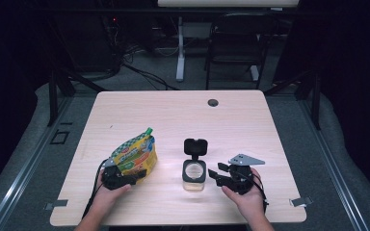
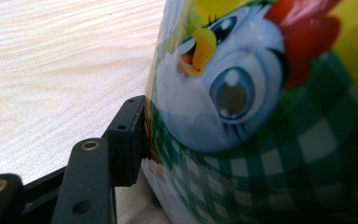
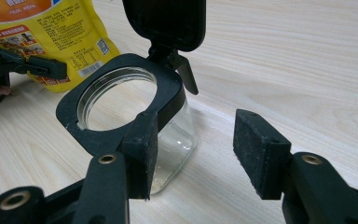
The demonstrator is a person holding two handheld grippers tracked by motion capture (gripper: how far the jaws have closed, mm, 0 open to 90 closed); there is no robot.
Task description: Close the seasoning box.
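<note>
1. A pale wooden table [image 1: 173, 115] carries the work, with a person's two hands reaching in from its near edge
2. A bright yellow snack pouch [image 1: 136, 156] with a green corner spout stands at the near left of the table; in the left gripper view its cartoon chicken print bulges right up against the camera
3. A clear glass jar [image 1: 194, 174] stands near the middle, just right of the pouch and apart from it, with its black flip lid [image 1: 195, 146] thrown back and its mouth open to the ceiling
4. The left gripper [image 1: 136, 179] has its jaws around the pouch's lower side; one pad [image 2: 127, 140] lies flat on the foil, the other is hidden behind the bag, so a real grip looks likely but cannot be confirmed
5. The right gripper [image 1: 214, 174] waits just right of the jar, jaws wide and empty, the near pad [image 3: 142, 154] close to the glass but not pressing it
6. Judged from this, the pouch is being secured for a pour: squeeze low and evenly so the foil does not buckle, keep the spout upward until it is over the jar, and steady the jar with the right claw first
</note>
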